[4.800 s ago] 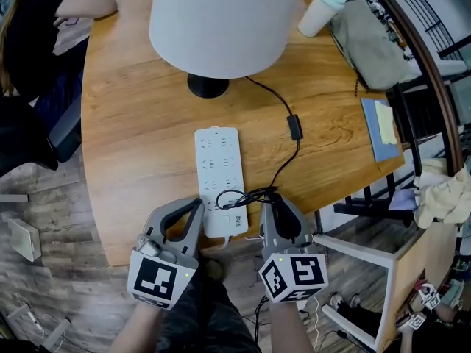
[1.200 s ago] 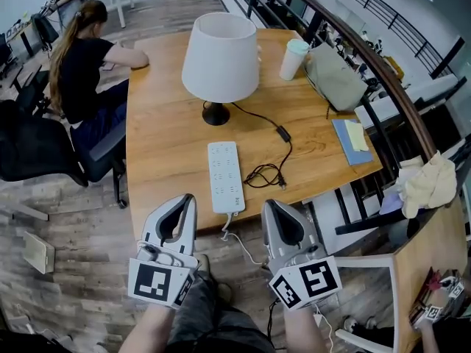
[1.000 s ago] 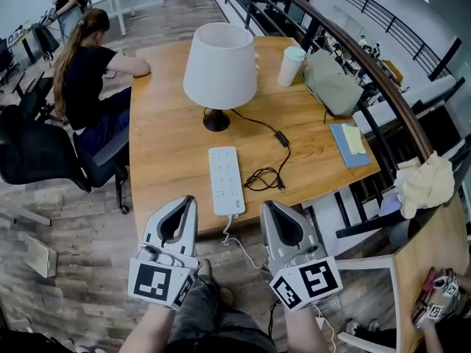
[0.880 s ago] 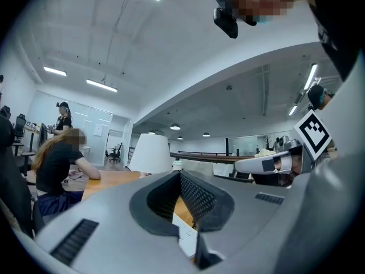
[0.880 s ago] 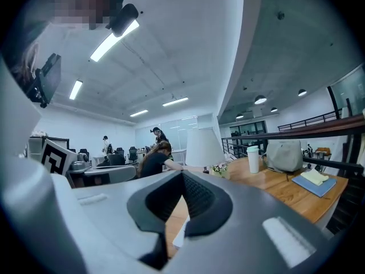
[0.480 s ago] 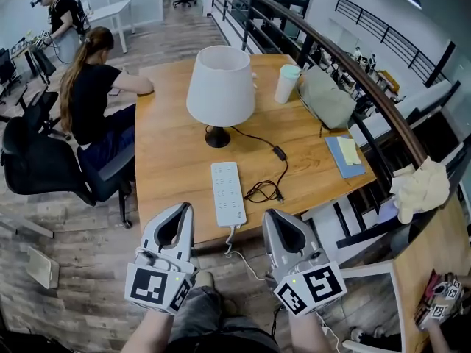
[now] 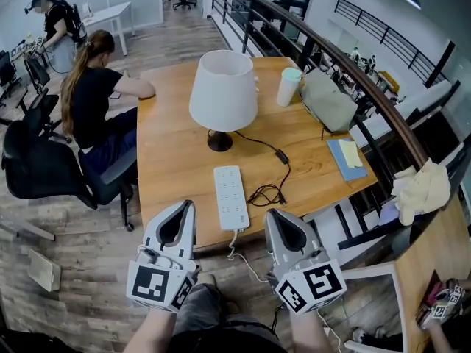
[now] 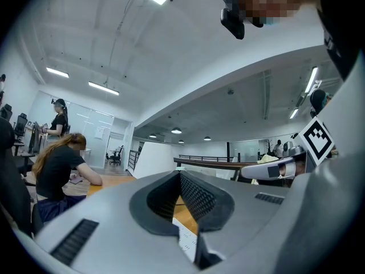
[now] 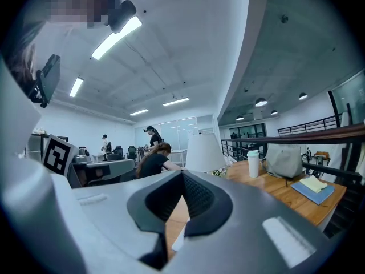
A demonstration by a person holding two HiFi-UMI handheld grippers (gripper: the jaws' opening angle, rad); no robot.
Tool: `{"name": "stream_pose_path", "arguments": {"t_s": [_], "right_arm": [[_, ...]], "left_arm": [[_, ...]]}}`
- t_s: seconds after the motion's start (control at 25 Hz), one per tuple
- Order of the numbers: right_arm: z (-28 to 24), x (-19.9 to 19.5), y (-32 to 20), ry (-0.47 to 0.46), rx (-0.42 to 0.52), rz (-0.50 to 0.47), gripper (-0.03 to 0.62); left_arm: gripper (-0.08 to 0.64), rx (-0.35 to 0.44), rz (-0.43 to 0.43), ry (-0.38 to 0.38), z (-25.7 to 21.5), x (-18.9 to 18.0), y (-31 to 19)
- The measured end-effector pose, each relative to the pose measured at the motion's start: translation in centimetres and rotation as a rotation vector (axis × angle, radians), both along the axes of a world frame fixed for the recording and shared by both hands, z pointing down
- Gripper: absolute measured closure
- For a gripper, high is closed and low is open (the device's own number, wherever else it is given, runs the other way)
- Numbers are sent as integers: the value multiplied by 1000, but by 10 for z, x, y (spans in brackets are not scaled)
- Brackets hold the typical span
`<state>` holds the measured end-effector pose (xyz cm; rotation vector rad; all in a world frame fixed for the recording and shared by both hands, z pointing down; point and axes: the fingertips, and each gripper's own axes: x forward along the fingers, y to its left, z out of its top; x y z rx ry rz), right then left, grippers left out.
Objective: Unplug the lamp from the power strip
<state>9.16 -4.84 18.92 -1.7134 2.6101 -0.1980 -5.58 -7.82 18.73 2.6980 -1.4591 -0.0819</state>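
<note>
Jaws together, empty: left tool [image 7: 188, 206]; right tool [image 7: 270, 214]

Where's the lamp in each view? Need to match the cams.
Head view: lamp at top centre.
Left gripper view: lamp just left of centre, only the white shade showing.
Right gripper view: lamp at centre, left of the cup.
Shared landmark: the seated person in black, left of the lamp in all three.
</note>
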Motion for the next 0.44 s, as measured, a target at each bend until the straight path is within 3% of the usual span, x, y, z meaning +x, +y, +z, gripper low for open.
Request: {"name": "stream_pose_path", "arguments": {"t_s": [0.44], "right_arm": [[9, -9, -41, 7, 3, 11, 584]], "left_arm": [[565, -16, 28, 9, 12, -4, -44]]}}
